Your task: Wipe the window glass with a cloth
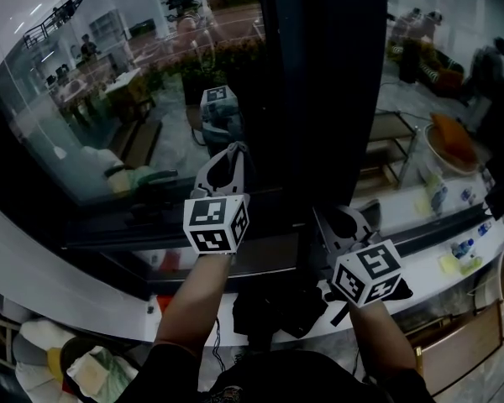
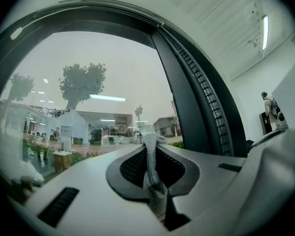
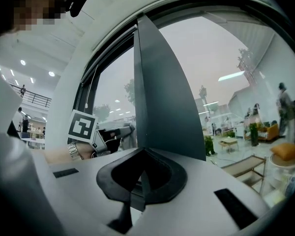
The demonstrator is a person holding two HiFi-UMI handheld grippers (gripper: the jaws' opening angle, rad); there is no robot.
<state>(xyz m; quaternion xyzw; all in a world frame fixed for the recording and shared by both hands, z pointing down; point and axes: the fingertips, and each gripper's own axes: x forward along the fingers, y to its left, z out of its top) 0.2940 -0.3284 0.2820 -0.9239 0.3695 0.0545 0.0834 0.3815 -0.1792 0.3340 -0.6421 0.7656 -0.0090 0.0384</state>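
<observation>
The right tool (image 3: 141,154) sits low by the frame (image 1: 319,82), closed and empty. The left tool (image 2: 150,139), held higher, grips a cloth (image 2: 155,181) near the window glass (image 1: 109,99).

The head view looks steeply down at the window glass (image 1: 84,99) from above. Both gripper views face it close up, sharing the dark frame post (image 2: 189,100) between panes.
</observation>
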